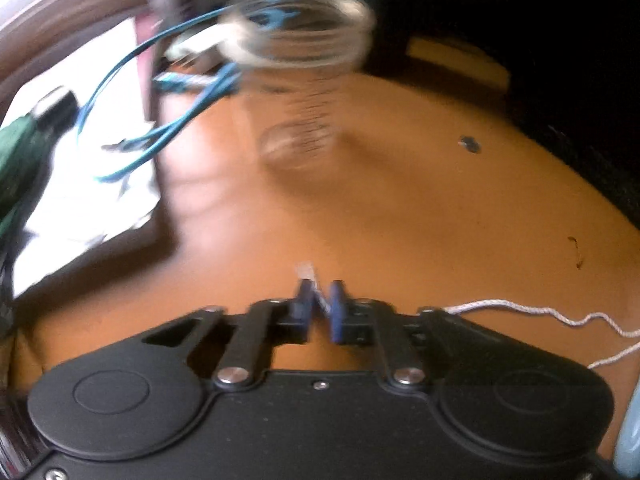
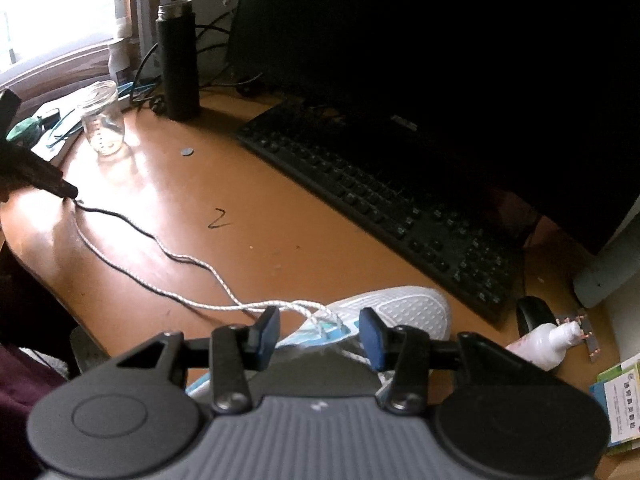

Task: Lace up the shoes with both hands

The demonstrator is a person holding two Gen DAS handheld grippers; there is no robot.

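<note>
A white sneaker (image 2: 404, 306) with light-blue trim lies on the orange desk (image 2: 260, 272), just beyond my right gripper (image 2: 320, 324). That gripper is open, its blue pads apart on either side of the shoe's lacing, and they hold nothing. A white shoelace (image 2: 180, 258) runs from the eyelets leftward across the desk to my left gripper (image 2: 70, 192). In the blurred left wrist view the left gripper (image 1: 320, 304) is shut on the lace end, whose pale tip pokes out above the pads. The rest of the shoelace (image 1: 520, 306) trails off to the right.
A black keyboard (image 2: 380, 184) and a dark monitor fill the back right. A glass jar (image 2: 102, 124), a black flask (image 2: 178, 64) and a coin (image 2: 187, 152) stand at the back left. A mouse (image 2: 536, 312), a white bottle (image 2: 548, 344) and a box (image 2: 620, 400) sit right of the shoe.
</note>
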